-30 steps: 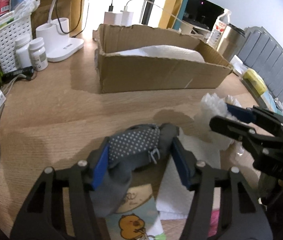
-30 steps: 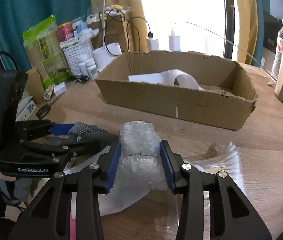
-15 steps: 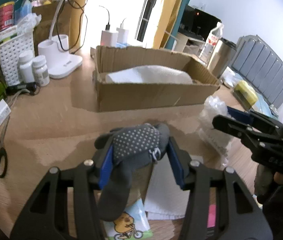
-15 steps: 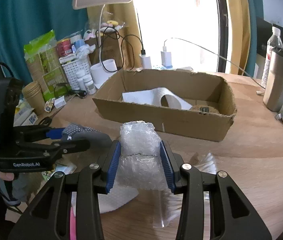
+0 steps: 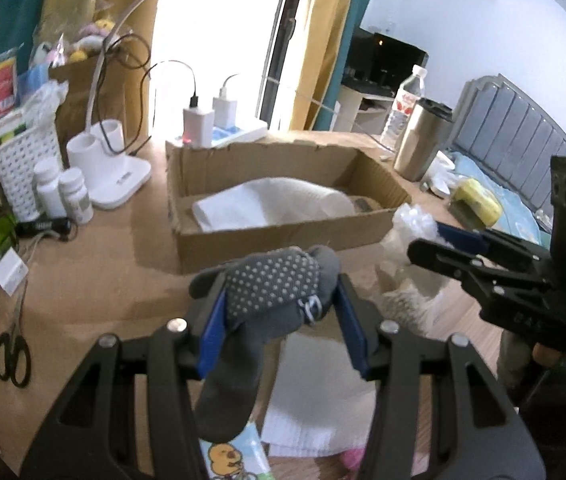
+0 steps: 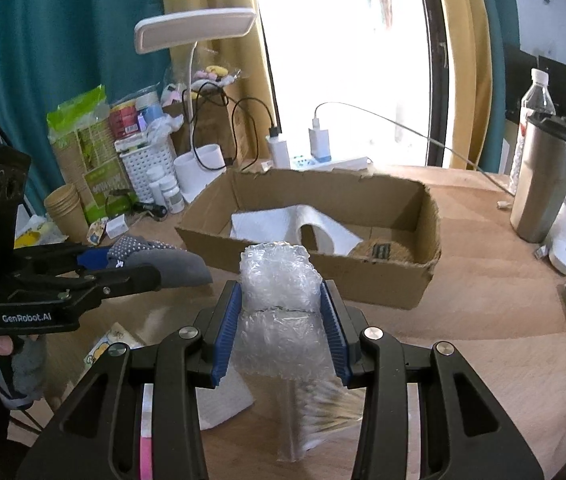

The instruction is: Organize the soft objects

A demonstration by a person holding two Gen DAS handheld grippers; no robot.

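My left gripper (image 5: 281,320) is shut on a grey sock with white grip dots (image 5: 271,288), held above the table in front of the cardboard box (image 5: 283,236). The sock's foot hangs down between the fingers. My right gripper (image 6: 281,320) is shut on a wad of clear bubble wrap (image 6: 279,276), also lifted, in front of the box (image 6: 323,276). Inside the box lie a white paper towel roll (image 6: 303,228) and a brown woven item (image 6: 379,250). Each gripper shows in the other's view: the right one (image 5: 443,240), the left one (image 6: 123,264).
On the table below lie a white paper towel (image 5: 315,408), a cartoon-printed pack (image 5: 235,460) and a bag of cotton swabs (image 6: 323,400). Scissors (image 5: 11,356), pill bottles (image 5: 63,196), a white basket (image 5: 23,156) and a lamp base (image 5: 115,176) stand left. A steel tumbler (image 6: 543,180) stands right.
Both grippers have risen with their loads and drawn back from the table; the box now shows from higher up, with its inside visible.
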